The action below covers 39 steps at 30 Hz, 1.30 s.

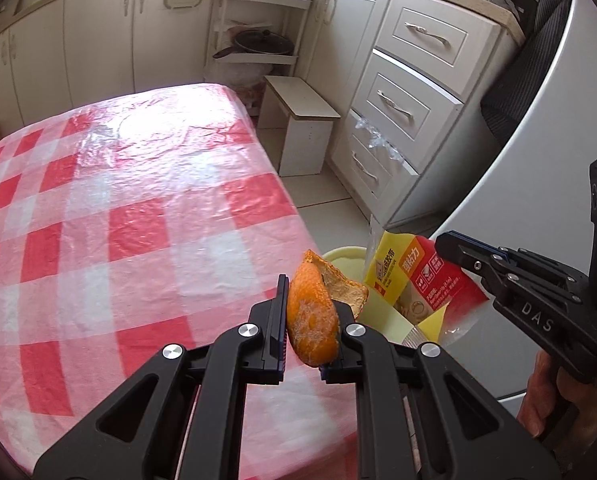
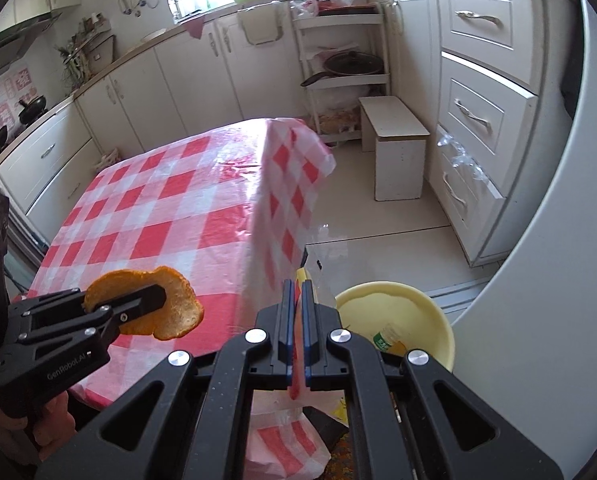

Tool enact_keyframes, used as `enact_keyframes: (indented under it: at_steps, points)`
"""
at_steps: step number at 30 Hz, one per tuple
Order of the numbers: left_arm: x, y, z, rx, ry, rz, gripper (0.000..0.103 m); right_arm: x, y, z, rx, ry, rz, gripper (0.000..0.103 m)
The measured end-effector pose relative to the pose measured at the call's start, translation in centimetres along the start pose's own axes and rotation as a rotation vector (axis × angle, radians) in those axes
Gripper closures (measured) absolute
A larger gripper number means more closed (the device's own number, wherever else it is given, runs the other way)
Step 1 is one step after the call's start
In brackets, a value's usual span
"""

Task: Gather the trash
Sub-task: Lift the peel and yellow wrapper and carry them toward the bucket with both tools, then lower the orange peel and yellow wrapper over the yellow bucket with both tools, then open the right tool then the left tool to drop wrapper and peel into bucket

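An orange peel (image 1: 312, 316) is clamped between the fingers of the left gripper (image 1: 312, 320), held above the table's red-checked tablecloth (image 1: 118, 208) near its edge. A yellow-and-red wrapper (image 1: 414, 276) is pinched by the closed fingers of the right gripper (image 2: 297, 340), over the pale yellow bin (image 2: 442, 320) standing on the floor just beside the table.
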<state>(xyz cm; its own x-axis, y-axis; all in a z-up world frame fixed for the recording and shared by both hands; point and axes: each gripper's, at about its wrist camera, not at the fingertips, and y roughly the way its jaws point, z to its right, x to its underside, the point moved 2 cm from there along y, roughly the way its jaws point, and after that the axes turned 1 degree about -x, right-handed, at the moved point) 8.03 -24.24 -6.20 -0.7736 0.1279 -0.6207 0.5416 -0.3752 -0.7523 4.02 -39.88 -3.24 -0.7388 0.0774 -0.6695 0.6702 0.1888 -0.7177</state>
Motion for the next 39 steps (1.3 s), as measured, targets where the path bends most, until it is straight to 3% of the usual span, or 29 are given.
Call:
enact_keyframes:
  at_steps: [21,29,39]
  points:
    - [0.2,4.9,8.2,0.063,0.09,-0.043,0.092,0.4,-1.3,7.2,0.04,0.209,0.016,0.099]
    - [0.2,6.4,9.8,0.063,0.093,-0.054,0.092,0.3,-2.3,8.2,0.041,0.231,0.041,0.099]
    - [0.5,7.2,10.4,0.056,0.102,-0.069,0.084,0.1,-2.9,9.0,0.036,0.244,0.057,0.099]
